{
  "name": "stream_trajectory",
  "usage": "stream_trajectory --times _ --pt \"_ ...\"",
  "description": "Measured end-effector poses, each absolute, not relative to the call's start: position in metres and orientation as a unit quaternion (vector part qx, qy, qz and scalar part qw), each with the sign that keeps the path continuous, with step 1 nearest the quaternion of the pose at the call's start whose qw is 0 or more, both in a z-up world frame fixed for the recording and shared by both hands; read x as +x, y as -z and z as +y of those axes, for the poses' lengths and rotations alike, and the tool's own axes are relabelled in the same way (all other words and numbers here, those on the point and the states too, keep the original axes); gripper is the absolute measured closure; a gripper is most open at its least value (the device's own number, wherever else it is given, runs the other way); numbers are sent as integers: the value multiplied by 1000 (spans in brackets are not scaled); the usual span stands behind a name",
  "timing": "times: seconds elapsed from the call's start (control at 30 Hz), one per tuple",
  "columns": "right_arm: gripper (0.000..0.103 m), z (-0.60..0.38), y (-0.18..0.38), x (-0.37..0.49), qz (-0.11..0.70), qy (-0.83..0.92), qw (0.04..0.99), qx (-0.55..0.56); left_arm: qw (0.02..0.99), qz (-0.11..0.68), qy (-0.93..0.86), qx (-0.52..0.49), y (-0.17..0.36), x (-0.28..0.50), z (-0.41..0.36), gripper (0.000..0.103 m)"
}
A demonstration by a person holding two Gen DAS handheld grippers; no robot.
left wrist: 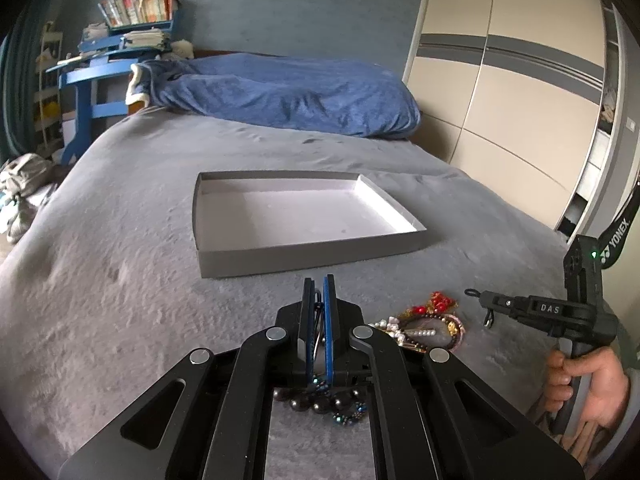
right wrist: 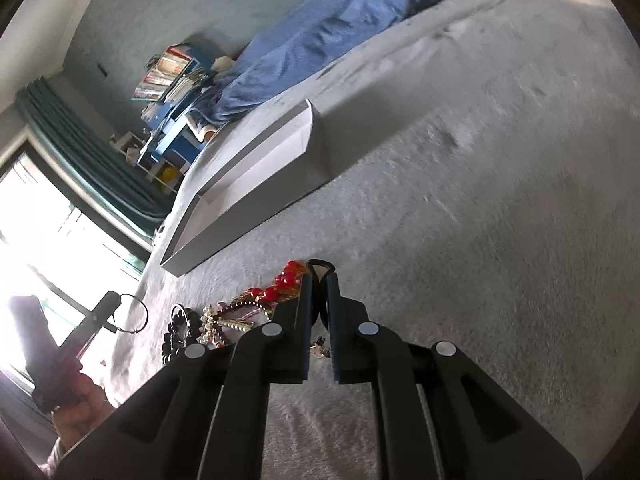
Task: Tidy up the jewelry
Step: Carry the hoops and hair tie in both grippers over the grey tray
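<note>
Grey bed [left wrist: 120,300] carries an empty tray [left wrist: 304,258]. Your left gripper [left wrist: 319,292] is clamped on a thin ring [right wrist: 132,314], your right gripper [right wrist: 320,280] on a black loop [right wrist: 320,266]; carry them trayward.

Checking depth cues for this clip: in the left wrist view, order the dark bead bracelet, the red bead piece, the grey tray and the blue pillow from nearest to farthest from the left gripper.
1. Dark bead bracelet: directly under the left gripper, between its arms.
2. Red bead piece: to the right on the bedspread.
3. Grey tray: ahead, mid-bed.
4. Blue pillow: at the far end.
</note>
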State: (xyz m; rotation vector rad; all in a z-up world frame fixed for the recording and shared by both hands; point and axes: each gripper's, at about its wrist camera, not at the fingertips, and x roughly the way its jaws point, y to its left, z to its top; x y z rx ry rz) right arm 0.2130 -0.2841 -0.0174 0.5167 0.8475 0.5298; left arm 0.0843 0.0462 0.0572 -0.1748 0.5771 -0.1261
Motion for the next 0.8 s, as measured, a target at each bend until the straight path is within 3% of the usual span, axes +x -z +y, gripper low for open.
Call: stream_trajectory --times 0.43,0.8 --pt "96 -287 4 225 397 -282 824 290 953 279 85 -83 -72 104 36 98" --pt "96 -274 -13 240 381 -276 846 251 952 284 90 -75 -74 124 38 98"
